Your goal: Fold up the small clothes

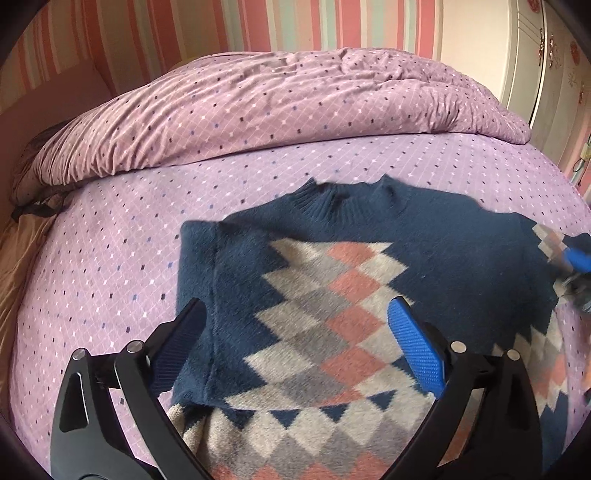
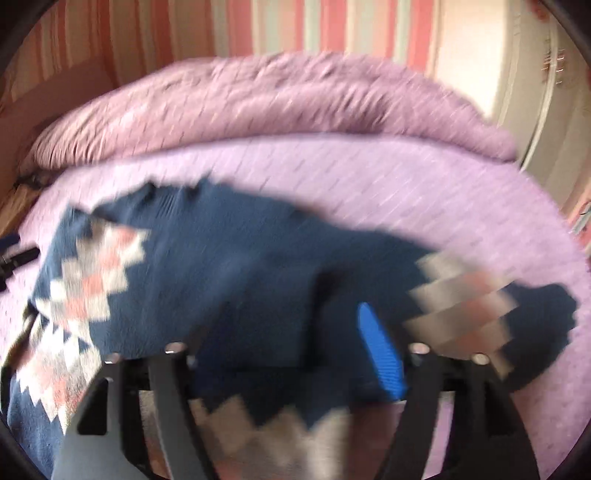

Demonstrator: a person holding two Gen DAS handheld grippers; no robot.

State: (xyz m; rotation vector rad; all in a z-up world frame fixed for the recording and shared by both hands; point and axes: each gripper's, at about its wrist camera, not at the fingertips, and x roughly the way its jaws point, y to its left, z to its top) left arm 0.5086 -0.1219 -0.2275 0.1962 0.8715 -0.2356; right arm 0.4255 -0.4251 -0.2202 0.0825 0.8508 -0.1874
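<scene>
Left gripper (image 1: pixel 295 328): jaws spread wide above the sweater (image 1: pixel 332 295), nothing between the blue pads (image 1: pixel 415 343), no cloth pinched. Right gripper (image 2: pixel 280 350): jaws stand apart over the navy knit in its own view, which is heavily motion-blurred; no fold of cloth appears pressed between the pads, so I read it as released, not holding. It also shows as a blur at the right edge of the left wrist view, over the sweater's right sleeve side. The sweater lies flat on the lilac bedsheet (image 1: pixel 110 240), collar (image 1: pixel 347 199) pointing away toward the rumpled duvet (image 1: pixel 277 107). Near the left gripper, the sweater's left side ends in a straight vertical edge with a seam line running down it, which looks like that sleeve or side already turned in over the body. In the right wrist view the other sleeve (image 2: pixel 480 306), argyle band at its cuff, lies stretched out to the side on the sheet, not tucked. Judgement: about one side fold done; the right sleeve fold and the bottom-to-collar fold remain. Beyond the duvet, striped wallpaper (image 1: pixel 147 33) and a white wardrobe (image 1: pixel 517 74).
</scene>
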